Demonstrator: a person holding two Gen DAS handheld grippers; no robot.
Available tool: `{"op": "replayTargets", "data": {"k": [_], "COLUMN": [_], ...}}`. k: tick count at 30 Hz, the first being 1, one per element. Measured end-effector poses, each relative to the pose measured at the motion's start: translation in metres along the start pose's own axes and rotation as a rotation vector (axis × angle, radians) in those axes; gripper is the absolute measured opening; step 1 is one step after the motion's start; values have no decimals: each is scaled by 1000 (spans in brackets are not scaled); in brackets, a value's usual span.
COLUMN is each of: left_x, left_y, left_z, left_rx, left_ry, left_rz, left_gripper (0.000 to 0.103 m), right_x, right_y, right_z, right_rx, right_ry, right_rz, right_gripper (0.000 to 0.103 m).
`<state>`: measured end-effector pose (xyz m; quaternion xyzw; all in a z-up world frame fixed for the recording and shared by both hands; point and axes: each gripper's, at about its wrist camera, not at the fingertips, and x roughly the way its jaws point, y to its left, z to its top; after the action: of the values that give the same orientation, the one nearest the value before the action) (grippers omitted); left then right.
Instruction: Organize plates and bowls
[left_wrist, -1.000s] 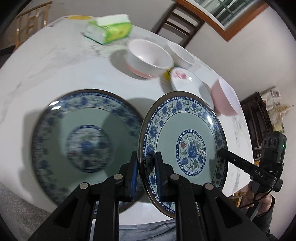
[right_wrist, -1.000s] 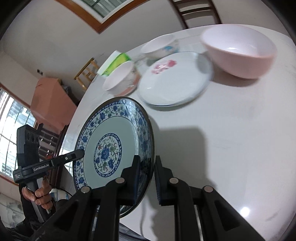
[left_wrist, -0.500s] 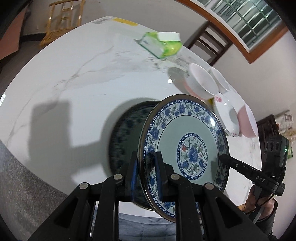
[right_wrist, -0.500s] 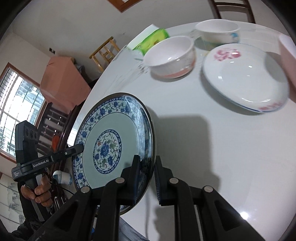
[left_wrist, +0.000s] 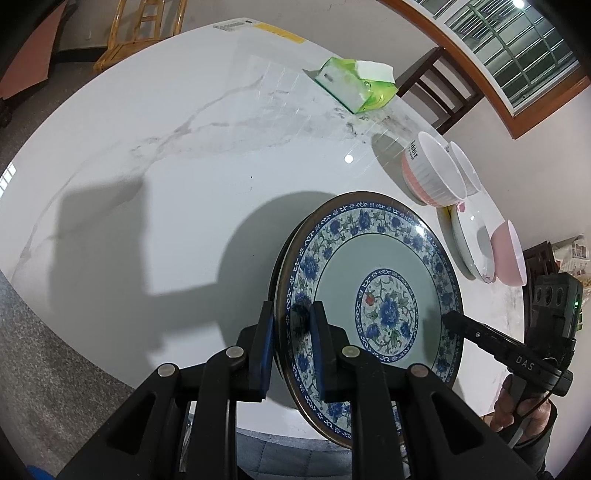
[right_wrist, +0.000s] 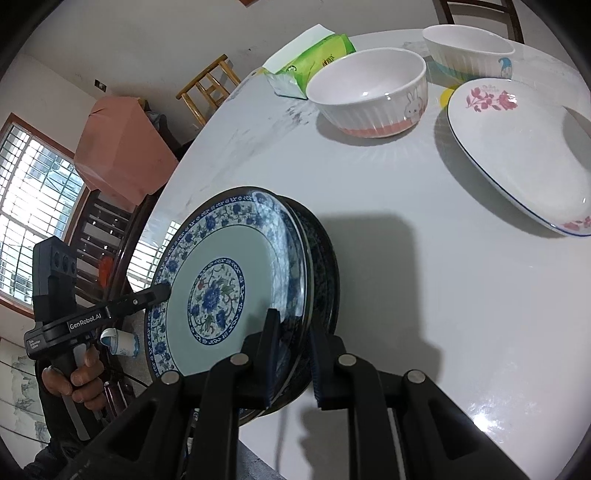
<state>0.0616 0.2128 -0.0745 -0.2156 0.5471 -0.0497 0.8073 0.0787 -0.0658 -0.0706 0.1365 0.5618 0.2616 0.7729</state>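
My left fingers (left_wrist: 292, 345) pinch the near rim of the blue-patterned plate (left_wrist: 373, 295), and my right fingers (right_wrist: 293, 356) clamp its opposite rim, so the plate sits between my two hands. Directly beneath it lies a second blue-patterned plate (right_wrist: 325, 273), its dark edge showing just under the held one; whether the two touch I cannot tell. Beyond my right fingers the white tabletop (right_wrist: 406, 258) carries a rabbit-printed bowl (right_wrist: 369, 92), with a second white bowl (right_wrist: 469, 48) behind it and a white plate with pink flowers (right_wrist: 517, 147) off to the right. A pink bowl (left_wrist: 509, 254) stands past that plate, seen from my left fingers. Farther out rests a green tissue pack (left_wrist: 354, 85).
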Motion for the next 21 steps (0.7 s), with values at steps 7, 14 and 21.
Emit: {"op": "replayTargets", "data": {"k": [7,14,21], "left_x": [3,11,16], "left_y": [2,0,0], "left_z": [1,-2,-1], "left_rx": [8,25,18], "left_ry": [1,21,19], "left_rz": [13,59,82], "left_gripper": [16,20,22], "right_x": [-1,0,3], "right_y": [14,22,35], "right_z": [2,3,6], "right_rx": [-30,-53,-77], "right_ry": [4,17,23], "right_rz": [-50,-112,-173], "right_gripper": [17,18,19]}}
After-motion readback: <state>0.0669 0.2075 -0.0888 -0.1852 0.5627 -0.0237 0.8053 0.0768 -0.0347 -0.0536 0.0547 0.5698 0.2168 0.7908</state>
